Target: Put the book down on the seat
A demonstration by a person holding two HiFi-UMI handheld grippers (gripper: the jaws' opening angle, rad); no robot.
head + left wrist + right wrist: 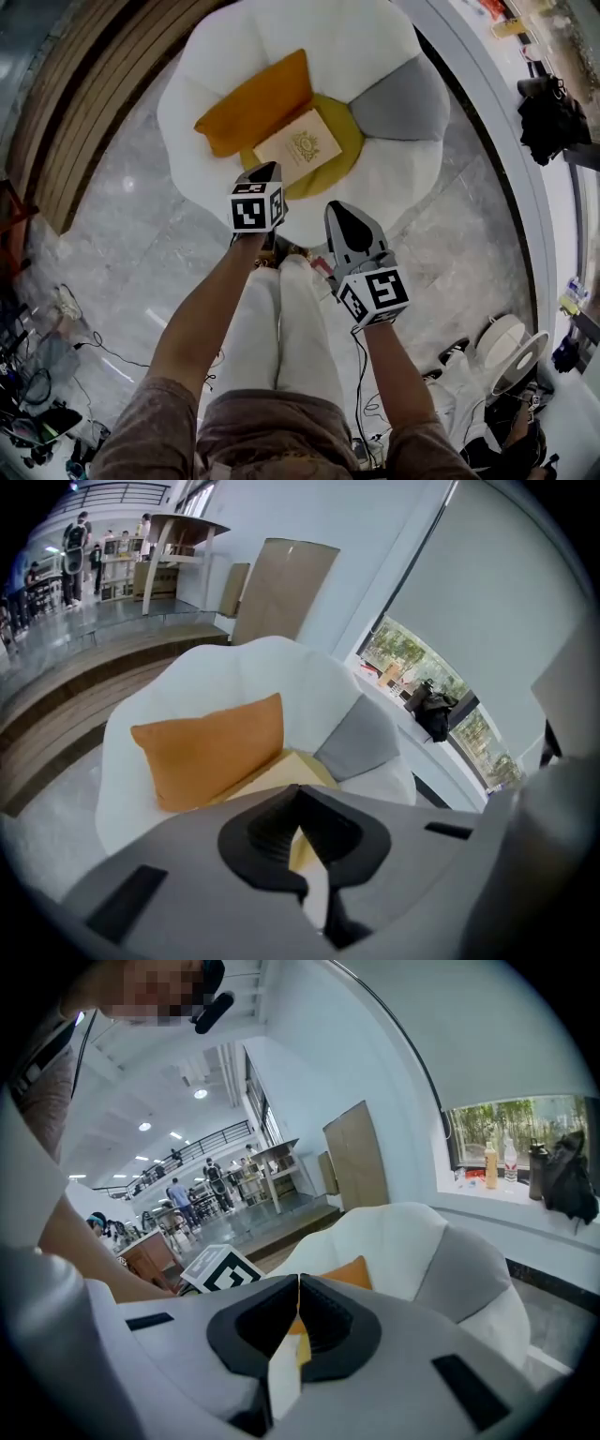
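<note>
The book is lying flat, cover up, on the yellow seat of the white petal-shaped armchair. One edge is lying against the orange cushion, and the grey cushion is sitting well apart from it on the other side. Judging by this, the placing is done and the step in hand is clearing the tools.

To do this well, the operator should be lifting both tools up and back toward the body. This keeps the tips from brushing the book's near corner or dragging the orange cushion. The operator should also confirm that the book is fully supported by the seat and is not overhanging the front edge.

The left gripper is hovering just over the near edge of the seat. Its jaws are pressed together with nothing between them, and it is touching nothing. The right gripper is hanging beside it at the chair's front, with its jaws likewise pressed together and empty.
</note>
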